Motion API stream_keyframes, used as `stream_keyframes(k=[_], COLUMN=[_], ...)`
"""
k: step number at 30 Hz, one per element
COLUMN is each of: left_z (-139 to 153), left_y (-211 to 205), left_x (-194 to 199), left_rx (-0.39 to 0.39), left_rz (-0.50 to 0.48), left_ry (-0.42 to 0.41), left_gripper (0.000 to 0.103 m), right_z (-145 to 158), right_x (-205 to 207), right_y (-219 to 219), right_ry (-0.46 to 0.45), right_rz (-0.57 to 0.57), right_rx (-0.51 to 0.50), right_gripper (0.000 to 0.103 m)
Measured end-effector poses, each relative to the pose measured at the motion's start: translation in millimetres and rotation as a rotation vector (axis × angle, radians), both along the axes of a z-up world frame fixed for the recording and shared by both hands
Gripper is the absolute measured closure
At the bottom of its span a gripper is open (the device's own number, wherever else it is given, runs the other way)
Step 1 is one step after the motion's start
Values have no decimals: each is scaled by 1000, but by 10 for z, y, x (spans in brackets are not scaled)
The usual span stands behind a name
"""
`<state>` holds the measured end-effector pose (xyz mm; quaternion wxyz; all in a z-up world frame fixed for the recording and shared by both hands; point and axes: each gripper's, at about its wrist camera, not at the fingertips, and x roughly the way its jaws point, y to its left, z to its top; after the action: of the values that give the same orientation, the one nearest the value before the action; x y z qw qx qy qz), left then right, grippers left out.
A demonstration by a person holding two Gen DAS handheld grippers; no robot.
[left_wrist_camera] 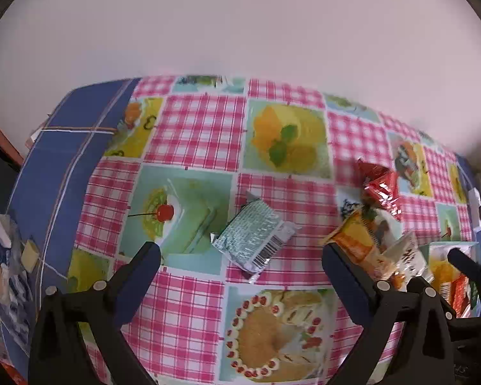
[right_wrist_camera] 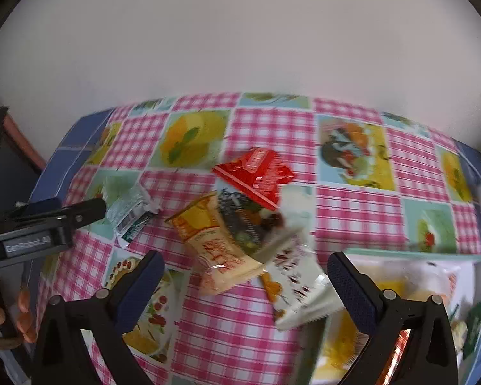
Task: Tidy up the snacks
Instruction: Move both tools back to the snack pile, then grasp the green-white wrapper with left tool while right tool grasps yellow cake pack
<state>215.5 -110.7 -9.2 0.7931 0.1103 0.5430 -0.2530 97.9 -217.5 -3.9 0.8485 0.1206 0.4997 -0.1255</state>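
Observation:
A silver-green snack packet lies flat on the patterned tablecloth, just ahead of my left gripper, whose jaws stand wide with nothing touching them. To its right is a loose pile: a red packet, a yellow-orange packet and a white packet. In the right wrist view my right gripper hangs open over that pile. The yellow-orange packet and white packet lie between its fingers, untouched. The red packet lies farther back and the silver-green packet to the left.
A pale green box holding several snacks stands at the right, close to the right finger. My left gripper reaches in from the left, with a hand below it. The table has a blue border, and a white wall stands behind.

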Motion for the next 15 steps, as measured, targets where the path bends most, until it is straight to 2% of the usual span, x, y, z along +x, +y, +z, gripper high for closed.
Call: stream_keyframes(k=[3, 7, 8, 10, 14, 15], left_z=[-126, -273, -297, -358, -455, -483], left_y=[-83, -149, -174, -243, -370, -401], left_x=[75, 151, 159, 162, 171, 171], left_rx=[24, -6, -8, 8, 18, 22], left_rz=[-7, -9, -15, -29, -36, -36], left_ry=[42, 122, 133, 141, 157, 165], left_gripper=[18, 19, 19, 19, 20, 26], right_z=[-92, -219, -244, -319, -422, -447], right_x=[156, 334, 365, 430, 507, 527], right_y=[58, 104, 111, 124, 109, 112], right_ry=[46, 105, 116, 152, 182, 188], right_rz=[38, 76, 86, 94, 97, 98], right_rx=[-3, -1, -5, -23, -2, -1], right_gripper=[5, 19, 21, 31, 42, 49])
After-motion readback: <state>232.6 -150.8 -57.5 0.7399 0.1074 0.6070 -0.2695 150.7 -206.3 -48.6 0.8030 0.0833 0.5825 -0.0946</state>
